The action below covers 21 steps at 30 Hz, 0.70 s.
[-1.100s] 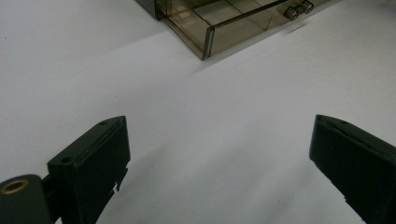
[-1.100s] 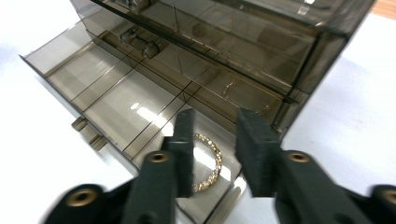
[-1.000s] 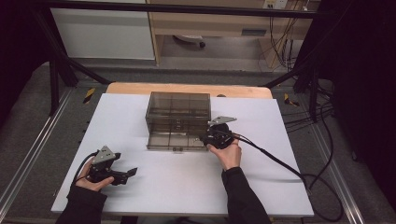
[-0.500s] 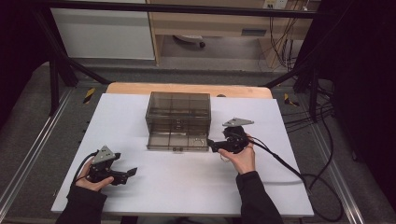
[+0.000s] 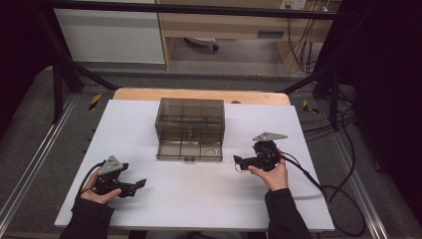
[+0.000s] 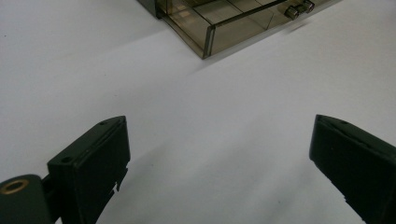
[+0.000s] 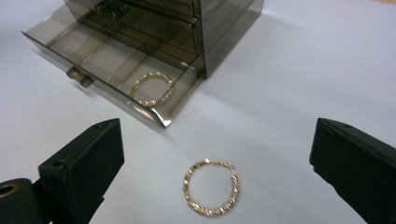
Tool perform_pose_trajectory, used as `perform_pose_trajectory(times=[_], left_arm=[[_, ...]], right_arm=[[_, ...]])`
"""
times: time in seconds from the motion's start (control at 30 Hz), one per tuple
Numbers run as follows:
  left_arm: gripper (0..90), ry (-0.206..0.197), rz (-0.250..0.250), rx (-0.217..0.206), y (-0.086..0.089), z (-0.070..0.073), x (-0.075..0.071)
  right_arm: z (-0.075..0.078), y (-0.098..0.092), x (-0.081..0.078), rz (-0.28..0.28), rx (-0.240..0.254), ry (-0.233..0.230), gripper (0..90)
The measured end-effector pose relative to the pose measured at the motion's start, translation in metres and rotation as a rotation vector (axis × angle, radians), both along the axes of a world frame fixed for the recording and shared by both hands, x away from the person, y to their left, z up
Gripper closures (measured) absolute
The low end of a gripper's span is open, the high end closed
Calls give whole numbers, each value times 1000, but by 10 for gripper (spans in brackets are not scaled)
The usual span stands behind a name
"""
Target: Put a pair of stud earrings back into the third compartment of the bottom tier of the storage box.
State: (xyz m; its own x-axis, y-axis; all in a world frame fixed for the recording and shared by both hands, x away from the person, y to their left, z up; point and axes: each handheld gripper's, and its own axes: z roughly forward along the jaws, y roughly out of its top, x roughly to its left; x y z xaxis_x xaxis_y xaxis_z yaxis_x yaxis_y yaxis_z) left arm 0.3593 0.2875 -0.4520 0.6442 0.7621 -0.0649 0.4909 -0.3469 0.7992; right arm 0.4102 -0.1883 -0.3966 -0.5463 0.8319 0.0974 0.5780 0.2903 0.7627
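A smoky clear drawer box (image 5: 189,118) stands mid-table with its bottom drawer (image 5: 188,150) pulled out. One gold chain bracelet (image 7: 152,88) lies in the drawer's right end. A second gold bracelet (image 7: 211,187) lies on the white table in front of my right gripper (image 7: 217,126), level with the gap between the jaws and touching neither. Those jaws have just been opening and now stand wide apart; in the high view the right gripper (image 5: 238,162) sits to the right of the drawer. My left gripper (image 5: 133,177) rests open at the near left, its jaws (image 6: 219,120) around bare table.
The white table top (image 5: 199,199) spreads between the two hands. A wooden strip (image 5: 199,94) runs along the far edge. The right gripper's black cable (image 5: 318,186) trails off to the right. The drawer's two small knobs (image 6: 299,8) face the near side.
The right gripper has drawn back from the drawer, to the right and toward the near edge, and its jaws have spread. The left hand has stayed put.
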Motion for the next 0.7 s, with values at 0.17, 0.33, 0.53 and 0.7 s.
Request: perform_pose_trajectory(times=[0.17,0.33,0.53,0.7], left_arm=[[51,0,0,-1,0,0,0],[51,1,0,1,0,0,0],[51,1,0,1,0,0,0],[51,3,-1,2,0,0,0]], right_arm=[[-3,-7,-3,-13,17,5,37],[-7,-11,-5,-15,5,16,37],[-13,-17,-6,-25,5,18,42],[-19,-23,-8,-37,18,20,61]])
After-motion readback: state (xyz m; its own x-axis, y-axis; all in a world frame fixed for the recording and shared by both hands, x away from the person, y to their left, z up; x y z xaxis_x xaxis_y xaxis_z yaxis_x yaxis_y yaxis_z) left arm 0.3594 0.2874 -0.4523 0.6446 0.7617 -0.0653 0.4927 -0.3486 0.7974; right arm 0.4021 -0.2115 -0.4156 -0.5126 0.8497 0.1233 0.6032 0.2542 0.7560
